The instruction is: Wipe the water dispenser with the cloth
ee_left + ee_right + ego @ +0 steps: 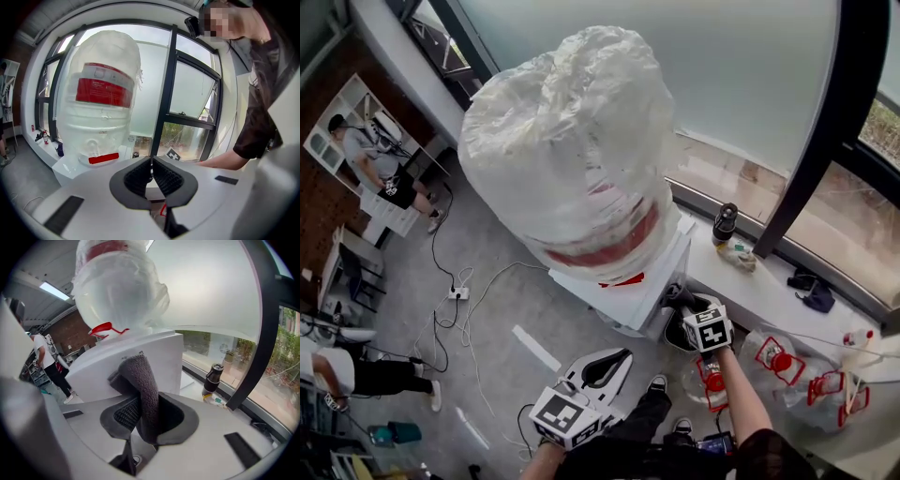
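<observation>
Dark grey cloth (143,390) pinched between the jaws of the right gripper (143,416), sticking up just beside the right wall of the white water dispenser (136,357). Plastic-wrapped bottle (572,141) on top of it. Left gripper (151,171) clenched on nothing, nearer, apart from the dispenser. Dark flask (725,223) on the far sill (769,291).

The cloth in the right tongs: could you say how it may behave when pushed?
Probably floppy: the cloth bends over itself above the right tongs. Its towel-like nap suggests drag rather than slip.
</observation>
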Demonstrator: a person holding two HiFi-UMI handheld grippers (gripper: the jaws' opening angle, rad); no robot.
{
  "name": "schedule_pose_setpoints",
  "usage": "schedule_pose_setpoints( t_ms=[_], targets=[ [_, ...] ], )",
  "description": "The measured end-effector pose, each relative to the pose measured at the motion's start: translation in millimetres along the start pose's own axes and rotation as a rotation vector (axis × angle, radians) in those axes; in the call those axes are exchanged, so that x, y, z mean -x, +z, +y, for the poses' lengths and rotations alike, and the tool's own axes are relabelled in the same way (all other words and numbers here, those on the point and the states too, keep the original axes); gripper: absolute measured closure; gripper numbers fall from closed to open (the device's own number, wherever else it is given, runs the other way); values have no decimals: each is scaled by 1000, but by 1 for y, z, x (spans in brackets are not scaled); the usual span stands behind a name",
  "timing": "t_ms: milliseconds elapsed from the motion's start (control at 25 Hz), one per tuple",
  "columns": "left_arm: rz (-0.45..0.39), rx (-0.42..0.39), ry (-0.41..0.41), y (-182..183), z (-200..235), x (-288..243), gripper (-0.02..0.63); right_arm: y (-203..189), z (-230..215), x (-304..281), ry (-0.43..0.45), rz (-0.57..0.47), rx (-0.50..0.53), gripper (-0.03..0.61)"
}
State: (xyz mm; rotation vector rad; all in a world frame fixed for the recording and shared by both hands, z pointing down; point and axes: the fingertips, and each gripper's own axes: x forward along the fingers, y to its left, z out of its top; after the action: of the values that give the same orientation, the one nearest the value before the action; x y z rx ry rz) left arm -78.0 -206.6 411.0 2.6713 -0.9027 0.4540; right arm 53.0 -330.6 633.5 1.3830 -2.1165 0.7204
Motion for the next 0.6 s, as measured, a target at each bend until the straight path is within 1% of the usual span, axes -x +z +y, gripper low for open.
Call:
schedule_pose_setpoints(
  t_ms=[120, 360, 480, 600],
  targets=[
    [5, -1, -19, 3, 4, -9, 594, 15, -32, -10, -47, -16, -28, 476],
    [-6, -13, -54, 13, 10, -20, 594, 43, -84, -27, -126, -33, -44, 476],
    [3, -19, -61, 12, 15, -23, 594, 52, -102, -32, -158, -42, -53, 476],
    [28, -29, -37, 11, 24, -25, 594, 54, -110, -32, -174, -56, -74, 476]
  ],
)
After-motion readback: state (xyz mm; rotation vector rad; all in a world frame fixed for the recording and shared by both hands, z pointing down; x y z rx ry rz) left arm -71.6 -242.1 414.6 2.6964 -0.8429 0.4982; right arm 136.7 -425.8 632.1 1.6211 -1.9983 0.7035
